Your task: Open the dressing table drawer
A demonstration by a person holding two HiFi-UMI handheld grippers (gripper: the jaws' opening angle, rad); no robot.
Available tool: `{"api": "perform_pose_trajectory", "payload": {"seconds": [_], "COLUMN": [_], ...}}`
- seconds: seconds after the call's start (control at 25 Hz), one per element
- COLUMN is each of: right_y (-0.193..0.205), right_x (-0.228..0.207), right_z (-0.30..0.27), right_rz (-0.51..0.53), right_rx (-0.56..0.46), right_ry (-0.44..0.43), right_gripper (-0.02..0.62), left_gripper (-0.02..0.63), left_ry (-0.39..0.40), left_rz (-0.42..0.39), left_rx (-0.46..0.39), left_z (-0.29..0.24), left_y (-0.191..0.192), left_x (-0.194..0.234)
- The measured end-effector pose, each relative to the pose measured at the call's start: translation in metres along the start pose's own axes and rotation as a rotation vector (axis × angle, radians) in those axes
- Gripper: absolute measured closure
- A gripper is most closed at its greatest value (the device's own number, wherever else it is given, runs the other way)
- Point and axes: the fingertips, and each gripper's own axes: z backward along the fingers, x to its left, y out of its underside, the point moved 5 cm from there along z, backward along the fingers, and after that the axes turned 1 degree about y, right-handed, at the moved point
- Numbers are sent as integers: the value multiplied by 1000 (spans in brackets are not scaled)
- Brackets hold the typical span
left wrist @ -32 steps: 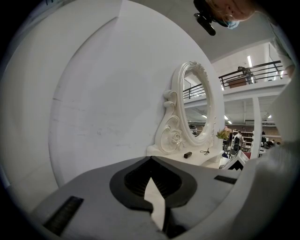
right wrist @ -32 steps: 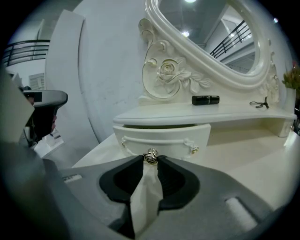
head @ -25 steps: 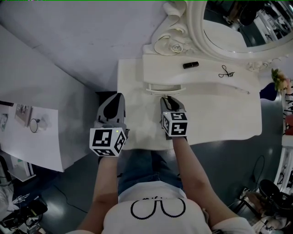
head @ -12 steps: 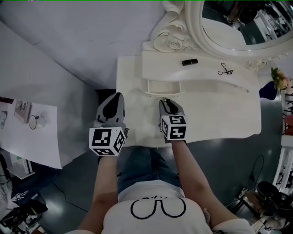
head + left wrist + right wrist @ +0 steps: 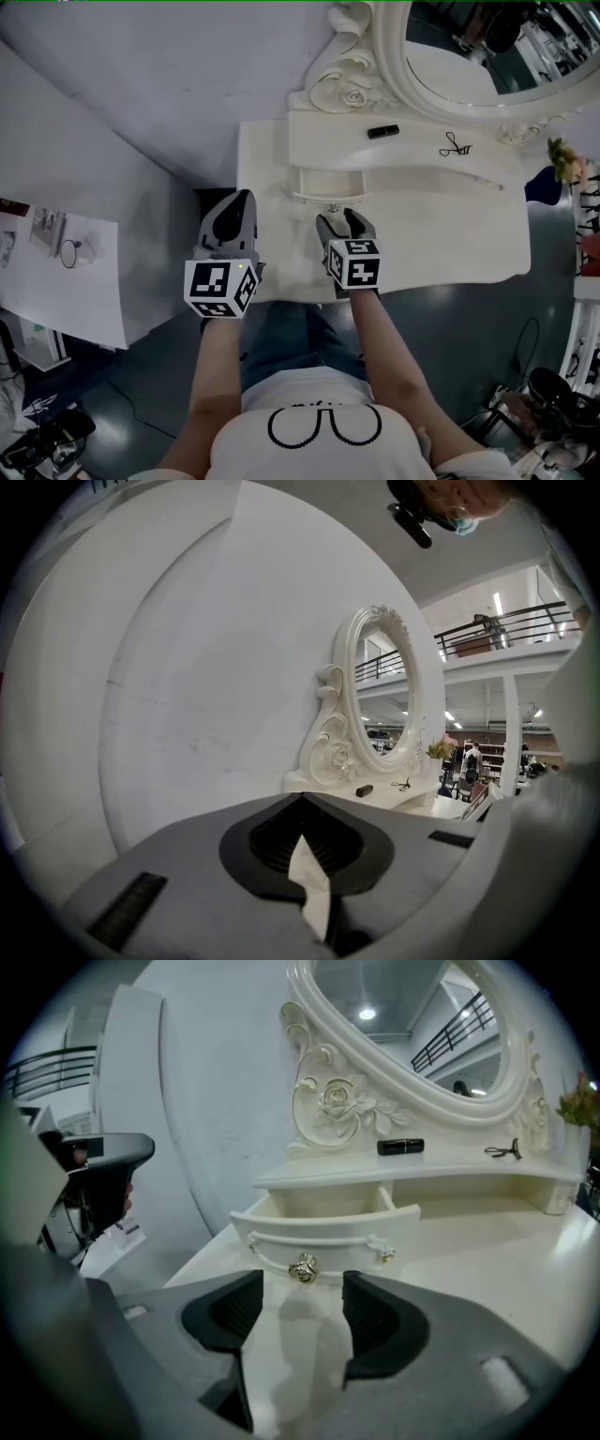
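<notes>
The white dressing table (image 5: 450, 234) has its small drawer (image 5: 328, 183) pulled out from under the raised shelf. In the right gripper view the drawer (image 5: 323, 1222) shows an empty inside and a gold rose knob (image 5: 302, 1267) on its curved front. My right gripper (image 5: 337, 223) sits just in front of that knob with its jaws opening. The knob stands just beyond the tips, touched by neither pad (image 5: 375, 1321). My left gripper (image 5: 230, 220) hovers over the table's left end, shut and holding nothing; in its own view the left gripper (image 5: 302, 803) points at the wall and mirror.
An oval mirror (image 5: 469, 47) in a carved frame stands behind the shelf. On the shelf lie a black tube (image 5: 382, 131) and a small black wire tool (image 5: 454, 146). Flowers (image 5: 567, 161) stand at the right end. A white panel with papers (image 5: 56, 272) is on the left.
The right gripper drew back toward me with the knob and the drawer slid out a little. Its jaws then spread apart and let the knob go. The left gripper stayed put.
</notes>
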Motion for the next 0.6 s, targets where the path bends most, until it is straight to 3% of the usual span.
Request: {"api": "perform_pose_trajectory", "payload": {"seconds": [0.12,0.28,0.6], "right_y": [-6,-19,-77], "right_x": [-1,-6,-17], "right_z": [10,29,80], "right_rz": [-10,-12,53], "right_rx": [-7,-34,-196], "right_ry": [3,12,36], "right_gripper": [305,302,302], "left_gripper": [607,607,607], "left_ry": [2,12,28], "left_rz": [-6,-23,-74], "left_rx": [-17,-44,-132], "left_z": [1,2,5], "left_y": [-10,-26,-69], "left_x": [-2,-9,-20]}}
